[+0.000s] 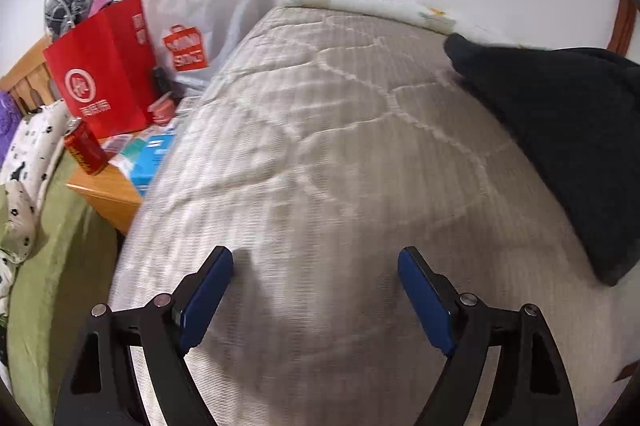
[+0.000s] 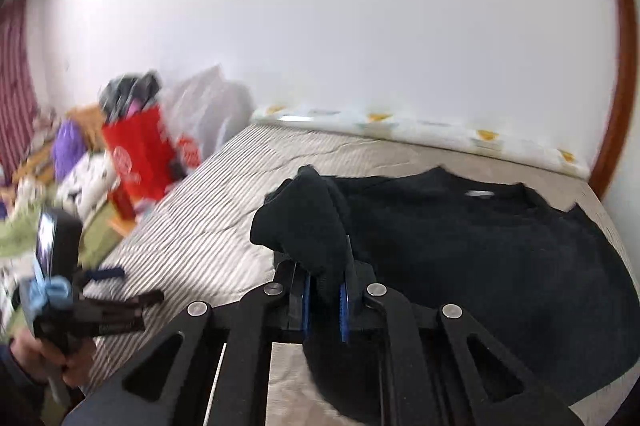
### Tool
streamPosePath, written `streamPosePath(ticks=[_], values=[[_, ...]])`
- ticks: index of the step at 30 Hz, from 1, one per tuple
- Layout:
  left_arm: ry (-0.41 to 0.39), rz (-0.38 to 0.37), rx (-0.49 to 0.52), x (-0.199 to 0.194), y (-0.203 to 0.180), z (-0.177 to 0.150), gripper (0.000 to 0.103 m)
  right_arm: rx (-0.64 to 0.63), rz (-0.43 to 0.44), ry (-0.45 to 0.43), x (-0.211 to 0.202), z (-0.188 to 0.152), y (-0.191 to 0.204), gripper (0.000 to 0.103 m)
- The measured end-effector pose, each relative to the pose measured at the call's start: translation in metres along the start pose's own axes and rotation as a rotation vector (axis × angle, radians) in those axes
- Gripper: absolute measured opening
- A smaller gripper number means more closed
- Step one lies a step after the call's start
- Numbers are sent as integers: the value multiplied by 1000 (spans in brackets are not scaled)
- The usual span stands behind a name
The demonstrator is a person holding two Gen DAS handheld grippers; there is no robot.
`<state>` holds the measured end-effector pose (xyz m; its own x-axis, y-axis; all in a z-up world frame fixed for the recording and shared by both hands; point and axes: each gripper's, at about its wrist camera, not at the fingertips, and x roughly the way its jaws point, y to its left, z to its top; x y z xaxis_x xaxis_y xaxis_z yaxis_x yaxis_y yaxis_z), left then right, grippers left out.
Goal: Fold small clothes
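A black knit top (image 2: 500, 258) lies spread on the striped mattress (image 2: 208, 218), its neckline toward the wall. My right gripper (image 2: 325, 300) is shut on a bunched fold of the black top's left side, lifted above the mattress. In the left wrist view the black top (image 1: 560, 145) fills the right side. My left gripper (image 1: 316, 266) stands open over bare mattress (image 1: 304, 153), nothing between its blue pads (image 1: 208, 298). The left gripper (image 2: 120, 290) also shows at the left of the right wrist view, held in a hand (image 2: 36, 358).
A red paper bag (image 1: 104, 77) and a white plastic bag (image 1: 200, 5) stand on a wooden bedside stand (image 1: 108, 193) to the left, with a red can (image 1: 84, 149) and boxes. A patterned pad (image 1: 368, 5) lines the white wall. A green blanket (image 1: 48, 266) lies lower left.
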<state>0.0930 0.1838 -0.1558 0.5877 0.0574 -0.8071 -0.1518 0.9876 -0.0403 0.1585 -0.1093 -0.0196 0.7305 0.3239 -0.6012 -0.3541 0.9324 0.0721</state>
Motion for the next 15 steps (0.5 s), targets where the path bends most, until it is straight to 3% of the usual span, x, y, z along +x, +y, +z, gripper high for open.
streamPosePath(ticks=[7, 12, 15], values=[[-40, -58, 54, -14, -64, 14, 83, 153, -35, -53, -43, 3, -101, 8], [-65, -145, 115, -19, -117, 20, 83, 263, -109, -101, -77, -22, -178, 8], [-73, -198, 164, -21, -151, 18, 83, 335, -182, -82, -84, -48, -225, 8]])
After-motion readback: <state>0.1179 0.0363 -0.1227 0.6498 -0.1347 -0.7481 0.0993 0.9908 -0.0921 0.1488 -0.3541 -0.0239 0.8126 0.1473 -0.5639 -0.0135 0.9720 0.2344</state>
